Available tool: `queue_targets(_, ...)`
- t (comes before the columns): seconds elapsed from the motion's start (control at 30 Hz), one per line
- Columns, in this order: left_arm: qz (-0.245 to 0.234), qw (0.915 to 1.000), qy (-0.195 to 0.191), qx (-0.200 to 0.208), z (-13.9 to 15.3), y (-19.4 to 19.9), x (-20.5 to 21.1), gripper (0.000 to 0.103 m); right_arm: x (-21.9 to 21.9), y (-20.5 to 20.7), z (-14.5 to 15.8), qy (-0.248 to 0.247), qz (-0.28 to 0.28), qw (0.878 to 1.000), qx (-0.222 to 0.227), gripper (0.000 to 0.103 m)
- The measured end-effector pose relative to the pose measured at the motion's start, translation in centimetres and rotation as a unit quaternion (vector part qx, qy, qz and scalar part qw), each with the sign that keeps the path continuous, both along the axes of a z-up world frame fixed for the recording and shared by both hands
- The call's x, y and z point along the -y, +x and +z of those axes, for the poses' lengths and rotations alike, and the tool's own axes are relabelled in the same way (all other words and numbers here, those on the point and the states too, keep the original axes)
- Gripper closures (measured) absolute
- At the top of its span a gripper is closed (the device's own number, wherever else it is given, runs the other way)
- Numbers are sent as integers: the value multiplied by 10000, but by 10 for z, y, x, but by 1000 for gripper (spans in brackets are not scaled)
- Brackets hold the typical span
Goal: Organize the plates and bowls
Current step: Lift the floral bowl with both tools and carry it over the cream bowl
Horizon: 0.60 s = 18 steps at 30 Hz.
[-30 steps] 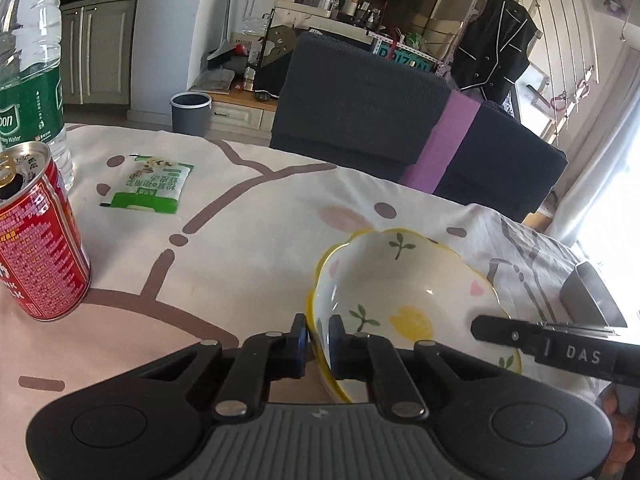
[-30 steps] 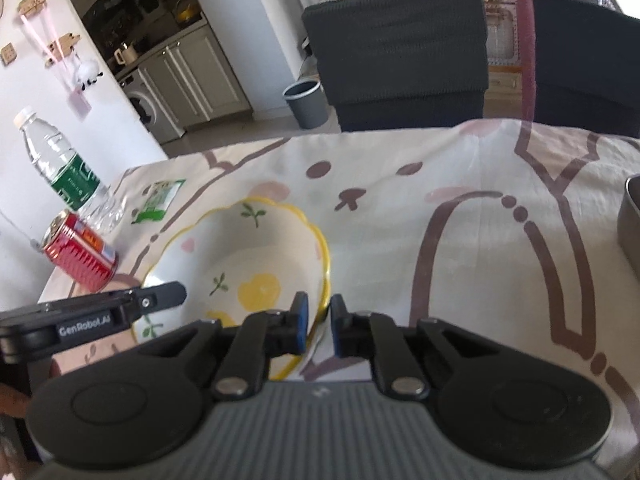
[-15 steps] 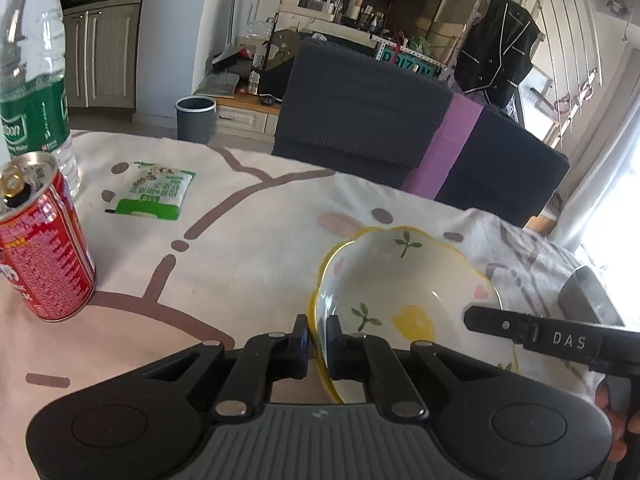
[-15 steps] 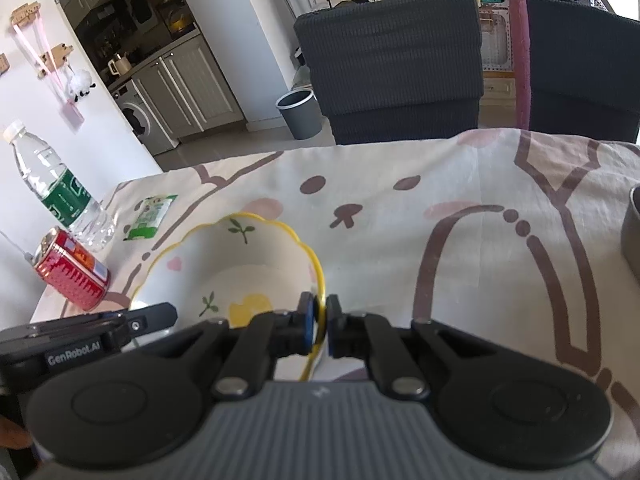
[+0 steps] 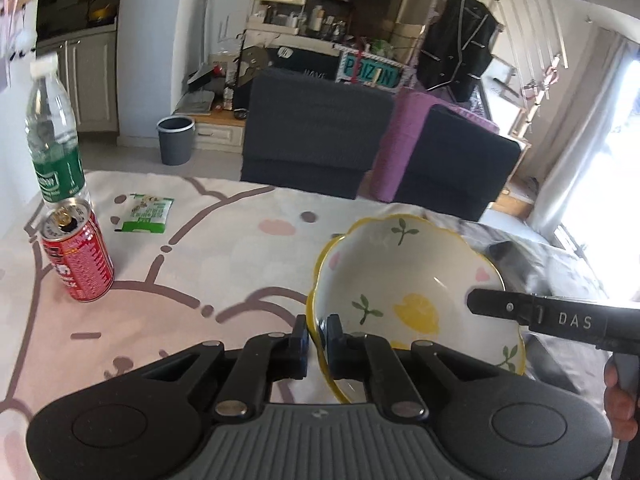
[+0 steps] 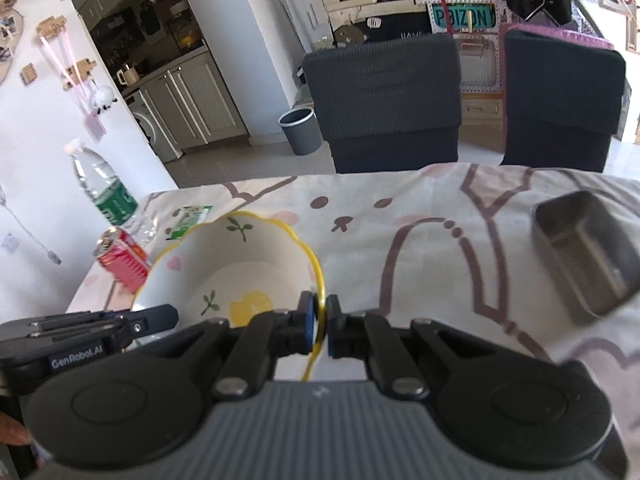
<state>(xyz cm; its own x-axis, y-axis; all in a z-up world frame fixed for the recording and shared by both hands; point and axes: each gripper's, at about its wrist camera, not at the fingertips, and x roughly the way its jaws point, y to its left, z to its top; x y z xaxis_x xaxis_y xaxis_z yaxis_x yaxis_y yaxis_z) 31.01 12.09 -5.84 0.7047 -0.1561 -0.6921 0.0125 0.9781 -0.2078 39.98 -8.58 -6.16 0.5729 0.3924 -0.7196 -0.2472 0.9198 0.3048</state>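
Hanging clear of the surface (image 6: 420, 216), the bowl (image 5: 408, 280) is pinched at opposite sides of its yellow rim by the left claw (image 5: 317, 336) and the right claw (image 6: 320, 326), each pressed tight on the thin edge. By my reading the pickup is done but the organizing has barely begun: no plates or stack show, so where it goes is unclear, and only a metal tin (image 6: 588, 256), can (image 5: 76, 256) and bottle (image 5: 54, 136) stand nearby.

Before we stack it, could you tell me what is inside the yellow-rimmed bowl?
The bowl holds nothing loose: only painted green sprigs, pink hearts and a yellow flower show. Its near inner wall is hidden behind the left gripper and right gripper.
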Motion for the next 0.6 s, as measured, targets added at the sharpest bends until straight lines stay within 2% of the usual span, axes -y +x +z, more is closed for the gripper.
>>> queue_targets(0.3, -214, 9995, 149, 180, 47, -76, 41, 94, 43, -81, 50, 250, -329, 9991, 72, 96)
queue_targets(0.6, -368, 9992, 79, 130, 55, -137, 72, 95, 77, -158, 58, 277, -597, 9978, 15, 96)
